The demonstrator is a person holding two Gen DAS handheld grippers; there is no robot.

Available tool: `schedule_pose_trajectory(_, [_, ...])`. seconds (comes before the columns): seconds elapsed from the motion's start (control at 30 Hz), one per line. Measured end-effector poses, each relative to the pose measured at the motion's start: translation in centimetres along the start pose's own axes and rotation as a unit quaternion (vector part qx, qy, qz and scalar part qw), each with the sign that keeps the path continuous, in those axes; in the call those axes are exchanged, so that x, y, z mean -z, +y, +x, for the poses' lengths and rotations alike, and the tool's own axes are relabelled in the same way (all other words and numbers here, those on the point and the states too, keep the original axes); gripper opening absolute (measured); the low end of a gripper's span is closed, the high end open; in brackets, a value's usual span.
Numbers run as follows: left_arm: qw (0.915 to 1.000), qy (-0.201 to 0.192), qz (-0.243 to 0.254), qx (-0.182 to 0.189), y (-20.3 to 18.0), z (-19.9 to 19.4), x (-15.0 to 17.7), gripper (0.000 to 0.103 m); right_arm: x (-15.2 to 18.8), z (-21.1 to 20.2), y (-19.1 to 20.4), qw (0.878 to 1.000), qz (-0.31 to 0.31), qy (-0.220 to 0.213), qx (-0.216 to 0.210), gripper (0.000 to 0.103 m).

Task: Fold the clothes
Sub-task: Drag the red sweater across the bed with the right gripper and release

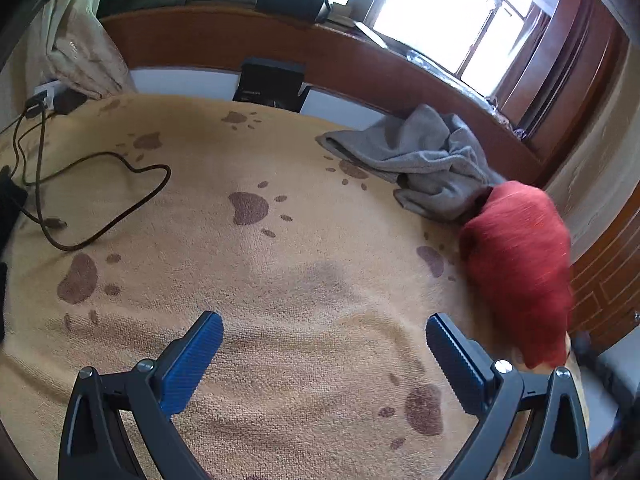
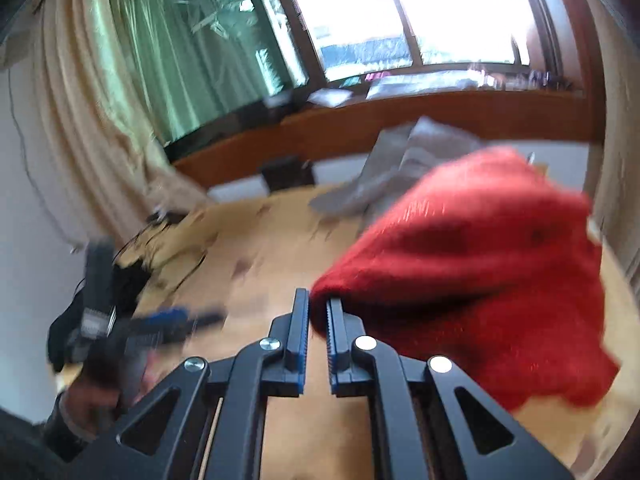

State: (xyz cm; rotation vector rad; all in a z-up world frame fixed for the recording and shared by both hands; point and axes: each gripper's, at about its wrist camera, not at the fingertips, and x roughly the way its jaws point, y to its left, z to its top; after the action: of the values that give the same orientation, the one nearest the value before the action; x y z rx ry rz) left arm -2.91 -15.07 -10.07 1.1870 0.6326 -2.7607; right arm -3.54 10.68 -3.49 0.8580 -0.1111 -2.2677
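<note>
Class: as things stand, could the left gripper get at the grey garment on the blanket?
Probably yes. The left gripper has open, empty jaws, and only bare blanket lies between it and the grey garment. The red garment hangs off to one side.

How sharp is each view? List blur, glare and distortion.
Left wrist view: mostly sharp, red garment streaked, window blown out, fisheye bends the bed cover. Right wrist view: smeared throughout, only the right tool crisp, panes overexposed.
</note>
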Motion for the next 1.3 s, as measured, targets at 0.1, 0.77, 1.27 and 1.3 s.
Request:
schedule_pose_trajectory(0.1, [0.9997,-0.014,0.02,-0.01,-0.8,-0.5,0.1,0.103,3.2,-0.9,1.3,1.0,-0.008,0.022,-0.018,0.008])
schedule_pose_trajectory(0.77, [0.9954,0.014,0.072,-0.062,-2.5,0.9,1.6,0.103,-2.0,3.7,-12.5,0.979,0.189,0.004,0.071,0.069])
schedule_pose_trajectory(1.27, [0.9979,-0.003,0.057,-0.031,-2.1,-0.4,0.9,0.103,-4.6,-3.1,-3.3,0.991,0.035,-0.124,0.029,0.013])
schedule_pose_trajectory(1.3, [0.9981,-0.009,0.054,-0.029,-2.1,-0.8,0.7,0.103,-4.9,-4.5,-2.0,0.99,0.019,-0.136,0.018,0.013])
